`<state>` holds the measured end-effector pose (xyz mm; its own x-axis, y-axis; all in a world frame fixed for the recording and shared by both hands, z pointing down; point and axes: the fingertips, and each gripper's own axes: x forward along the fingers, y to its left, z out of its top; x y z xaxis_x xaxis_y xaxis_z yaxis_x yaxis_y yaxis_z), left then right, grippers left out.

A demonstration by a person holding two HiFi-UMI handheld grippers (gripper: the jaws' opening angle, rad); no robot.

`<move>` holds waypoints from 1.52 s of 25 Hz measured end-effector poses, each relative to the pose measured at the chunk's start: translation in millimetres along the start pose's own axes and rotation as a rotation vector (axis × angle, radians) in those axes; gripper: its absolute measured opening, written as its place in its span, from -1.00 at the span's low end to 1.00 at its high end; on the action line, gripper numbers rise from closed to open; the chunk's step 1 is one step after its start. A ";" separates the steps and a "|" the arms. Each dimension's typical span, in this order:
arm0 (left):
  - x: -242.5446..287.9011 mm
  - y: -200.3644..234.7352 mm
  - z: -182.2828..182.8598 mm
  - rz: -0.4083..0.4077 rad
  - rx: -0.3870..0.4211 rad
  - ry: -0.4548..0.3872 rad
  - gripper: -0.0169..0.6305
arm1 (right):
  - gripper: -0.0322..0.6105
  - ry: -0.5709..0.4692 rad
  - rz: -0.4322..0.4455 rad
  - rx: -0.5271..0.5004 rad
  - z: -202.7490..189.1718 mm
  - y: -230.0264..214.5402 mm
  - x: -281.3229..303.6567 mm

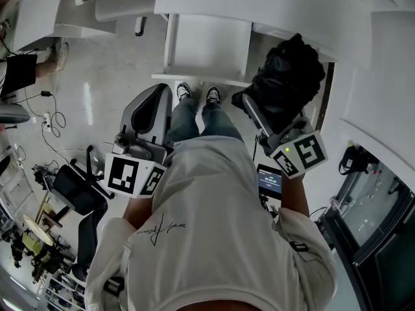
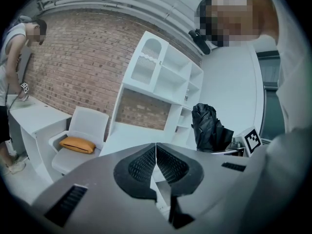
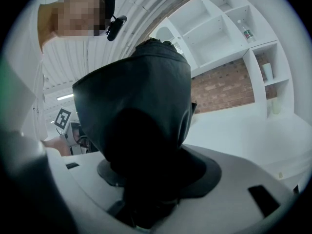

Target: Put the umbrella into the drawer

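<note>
The black folded umbrella [image 1: 290,78] is bunched up in my right gripper [image 1: 260,111], which is shut on it and held at chest height right of my feet. It fills the right gripper view as a dark mass [image 3: 139,106] that hides the jaws. My left gripper [image 1: 160,96] hangs at the left with nothing in it, its ribbed pads [image 2: 168,165] pressed together. From the left gripper view the umbrella [image 2: 208,127] shows off to the right. The white drawer [image 1: 170,44] stands pulled open just beyond my shoes.
White desks and cabinets ring the drawer. A black office chair [image 1: 72,190] and floor cables [image 1: 50,118] lie to my left. A white chair with an orange cushion [image 2: 78,144], tall white shelving [image 2: 168,77] and another person [image 2: 13,52] stand ahead.
</note>
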<state>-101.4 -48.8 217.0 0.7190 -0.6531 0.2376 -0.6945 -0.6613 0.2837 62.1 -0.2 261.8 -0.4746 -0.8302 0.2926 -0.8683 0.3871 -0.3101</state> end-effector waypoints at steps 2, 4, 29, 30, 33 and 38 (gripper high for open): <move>0.2 -0.6 -1.6 0.000 -0.001 0.003 -0.90 | -0.13 0.007 0.003 -0.002 -2.7 -1.5 1.3; 0.3 -1.2 -2.7 0.002 -0.001 0.007 -0.90 | -0.13 0.015 0.005 -0.006 -5.1 -3.2 2.5; 3.3 18.7 -20.8 0.041 -0.035 0.062 -0.90 | -0.13 0.180 0.094 -0.120 -49.3 -18.1 54.3; 4.5 16.2 -20.8 0.041 -0.036 0.062 -0.90 | -0.13 0.185 0.099 -0.123 -50.5 -19.7 53.9; 7.2 10.1 -22.8 0.043 -0.038 0.064 -0.90 | -0.13 0.199 0.111 -0.129 -54.4 -24.5 53.5; 6.2 4.8 -27.0 0.050 -0.042 0.076 -0.90 | -0.13 0.219 0.128 -0.136 -62.2 -28.9 54.8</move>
<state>-99.6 -46.1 244.9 0.6845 -0.6541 0.3219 -0.7290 -0.6114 0.3078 52.3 -32.0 343.1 -0.5887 -0.6704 0.4516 -0.8036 0.5459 -0.2372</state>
